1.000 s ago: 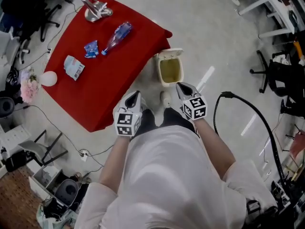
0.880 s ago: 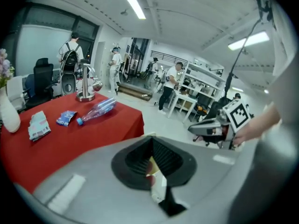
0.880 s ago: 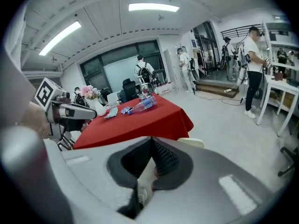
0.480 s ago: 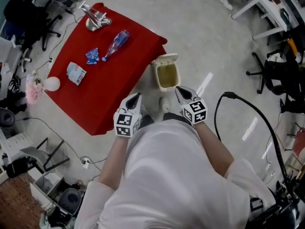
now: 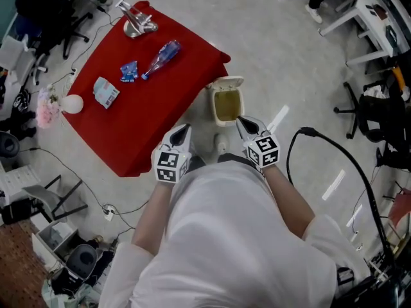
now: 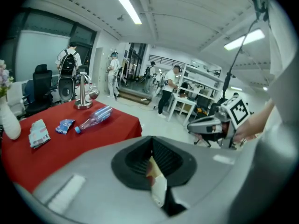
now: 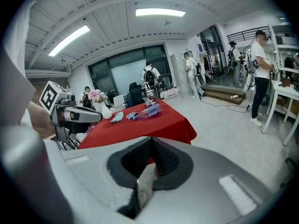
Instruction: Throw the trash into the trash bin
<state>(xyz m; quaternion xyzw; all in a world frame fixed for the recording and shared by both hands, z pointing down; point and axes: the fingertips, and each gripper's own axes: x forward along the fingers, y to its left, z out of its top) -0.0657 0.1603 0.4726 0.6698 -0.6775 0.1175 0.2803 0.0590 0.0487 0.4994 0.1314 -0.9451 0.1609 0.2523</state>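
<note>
A clear plastic bottle (image 5: 160, 57), a blue wrapper (image 5: 129, 70) and a white-and-blue packet (image 5: 106, 92) lie on the red table (image 5: 148, 120). The bottle (image 6: 96, 117), wrapper (image 6: 65, 125) and packet (image 6: 39, 133) also show in the left gripper view. A small beige trash bin (image 5: 227, 102) stands on the floor by the table's corner, lid up. My left gripper (image 5: 183, 129) and right gripper (image 5: 241, 120) hang side by side in front of my body, short of the bin. Both are shut with nothing between their jaws.
A metal stand (image 5: 137, 23) and a white vase (image 5: 72, 103) also sit on the table. A black cable (image 5: 334, 147) arcs over the floor at right. Chairs, desks and clutter ring the floor; several people stand at the far end of the room (image 6: 166, 85).
Both grippers have risen a little, still shut and side by side. The head view has shifted slightly, so table and bin sit a touch higher in it.
</note>
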